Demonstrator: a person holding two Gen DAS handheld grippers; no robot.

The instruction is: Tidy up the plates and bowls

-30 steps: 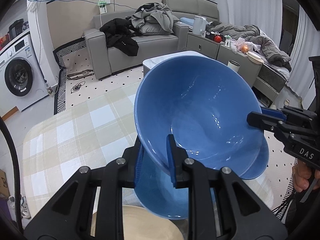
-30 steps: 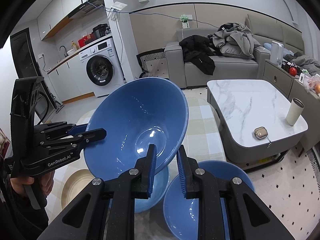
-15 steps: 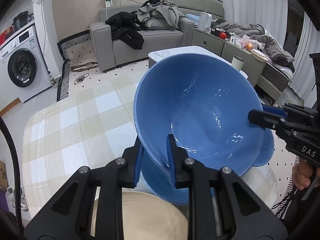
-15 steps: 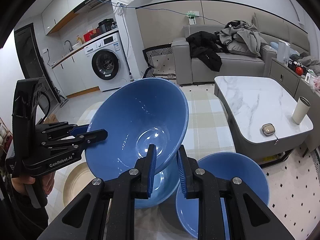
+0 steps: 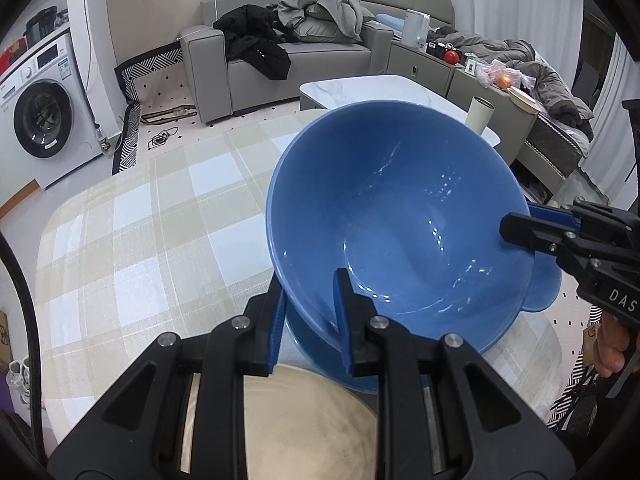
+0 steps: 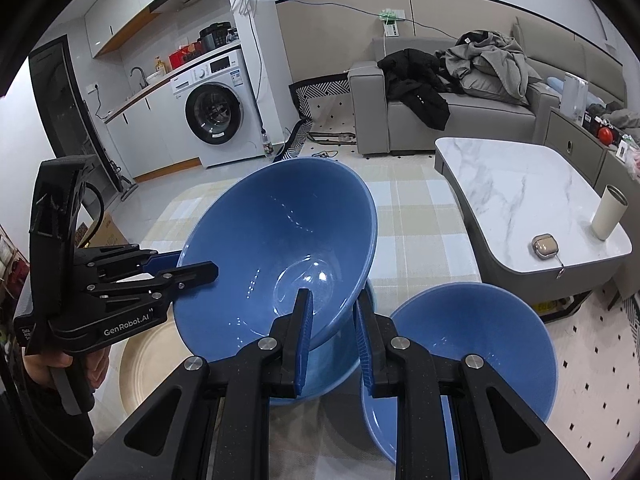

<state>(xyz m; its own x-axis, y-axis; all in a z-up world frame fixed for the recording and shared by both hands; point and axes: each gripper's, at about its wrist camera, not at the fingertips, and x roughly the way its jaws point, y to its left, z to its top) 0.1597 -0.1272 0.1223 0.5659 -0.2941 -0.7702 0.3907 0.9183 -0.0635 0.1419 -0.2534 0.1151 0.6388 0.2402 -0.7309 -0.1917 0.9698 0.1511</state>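
Two hand-held grippers share one tilted blue bowl above a checked-cloth bench: the left gripper has its fingers clamped on the rim at 6 o'clock in its own view, one blue pad inside the bowl and one outside, while the right gripper pinches the opposite rim the same way, entering the left view from 3 o'clock. Directly under the held bowl sits a second blue bowl, though whether the two touch cannot be told. A cream plate lies on the bench just beside it at 8 o'clock in the right view, and a third blue bowl stands near the bench edge at 4 o'clock. Beyond, at 2 o'clock, a marble coffee table carries a pale tumbler; farther back, a grey sofa at 1 o'clock is heaped with clothes, and a washing machine stands at 11 o'clock.
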